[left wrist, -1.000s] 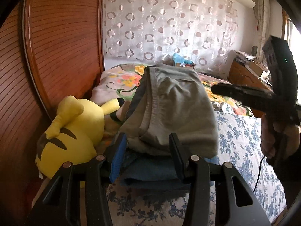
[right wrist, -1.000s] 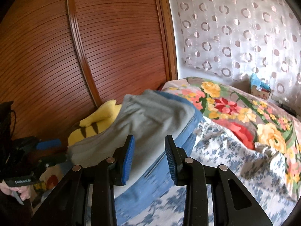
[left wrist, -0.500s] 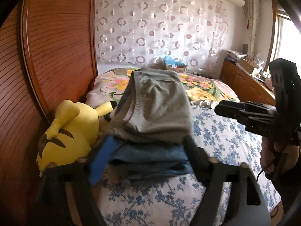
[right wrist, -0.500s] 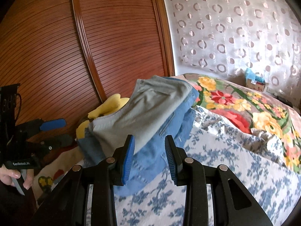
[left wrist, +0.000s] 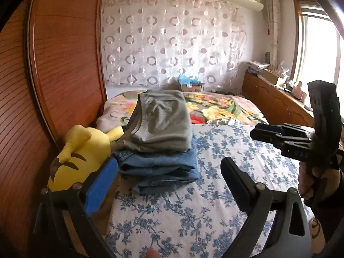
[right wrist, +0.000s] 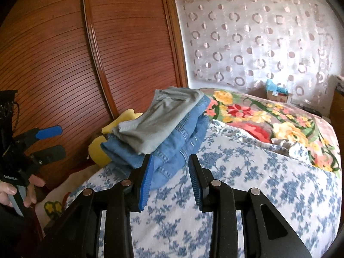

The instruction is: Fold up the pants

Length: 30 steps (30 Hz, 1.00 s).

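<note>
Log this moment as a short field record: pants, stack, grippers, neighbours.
grey pants: folded, on top of the stack
blue jeans: folded, under the grey pants
surface: blue floral bedsheet
left gripper: jaws opening, nothing between them, short of the stack
right gripper: open, empty
yellow plush toy: beside the stack, against the wooden panel

Folded grey pants (left wrist: 161, 122) cover most of the folded blue denim jeans (left wrist: 159, 167) beneath; only the jeans' near edges show. Yellow plush toy with brown stripes (left wrist: 79, 154): far side hidden behind that stack; in the right wrist view only scraps (right wrist: 129, 118) show past it. Small items on the wooden sideboard (left wrist: 277, 103), right of the stack, too small to identify. Cardboard box with blue contents (right wrist: 277, 92) beyond the stack, labels illegible.
</note>
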Available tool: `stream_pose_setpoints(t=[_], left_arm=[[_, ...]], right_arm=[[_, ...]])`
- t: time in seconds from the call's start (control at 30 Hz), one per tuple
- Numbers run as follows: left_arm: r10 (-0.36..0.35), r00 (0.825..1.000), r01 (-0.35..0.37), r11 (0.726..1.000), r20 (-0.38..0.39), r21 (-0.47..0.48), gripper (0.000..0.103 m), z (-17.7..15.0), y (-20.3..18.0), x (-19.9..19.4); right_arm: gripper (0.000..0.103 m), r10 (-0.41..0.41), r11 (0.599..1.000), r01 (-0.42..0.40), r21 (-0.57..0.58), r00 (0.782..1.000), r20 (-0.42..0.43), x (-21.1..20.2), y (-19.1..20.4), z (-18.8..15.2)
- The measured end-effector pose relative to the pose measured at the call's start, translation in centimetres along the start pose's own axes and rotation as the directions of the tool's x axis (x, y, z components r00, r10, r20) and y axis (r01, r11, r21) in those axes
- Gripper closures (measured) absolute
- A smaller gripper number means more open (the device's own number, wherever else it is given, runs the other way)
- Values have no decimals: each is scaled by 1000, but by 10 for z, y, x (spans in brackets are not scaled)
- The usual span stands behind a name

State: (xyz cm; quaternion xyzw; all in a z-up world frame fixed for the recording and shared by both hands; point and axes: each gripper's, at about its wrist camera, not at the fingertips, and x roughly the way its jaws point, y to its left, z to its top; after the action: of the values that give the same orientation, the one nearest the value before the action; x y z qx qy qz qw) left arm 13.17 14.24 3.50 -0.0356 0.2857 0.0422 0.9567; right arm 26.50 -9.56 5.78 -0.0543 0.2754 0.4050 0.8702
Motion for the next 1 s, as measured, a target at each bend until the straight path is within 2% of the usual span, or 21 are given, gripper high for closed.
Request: stream_pose_setpoints(t=[0.13, 0.3, 0.83, 1.0], left_arm=[[17, 1000, -17, 1000, 16, 2, 6, -7, -9, -14], [3, 1000, -3, 1000, 28, 4, 6, -16, -23, -26], [-138, 989, 135, 989, 48, 63, 6, -44, -94, -52], [-150, 988, 146, 986, 44, 80, 6, -53, -114, -61]], right_arm=[[65, -21, 1000, 20, 8, 1000, 17, -23, 8, -12], [63, -49, 999, 48, 22, 998, 38, -54, 17, -31], [58, -189, 979, 180, 96, 978, 88, -133, 30, -80], [49, -238, 967, 226, 116, 966, 102, -156, 33, -93]])
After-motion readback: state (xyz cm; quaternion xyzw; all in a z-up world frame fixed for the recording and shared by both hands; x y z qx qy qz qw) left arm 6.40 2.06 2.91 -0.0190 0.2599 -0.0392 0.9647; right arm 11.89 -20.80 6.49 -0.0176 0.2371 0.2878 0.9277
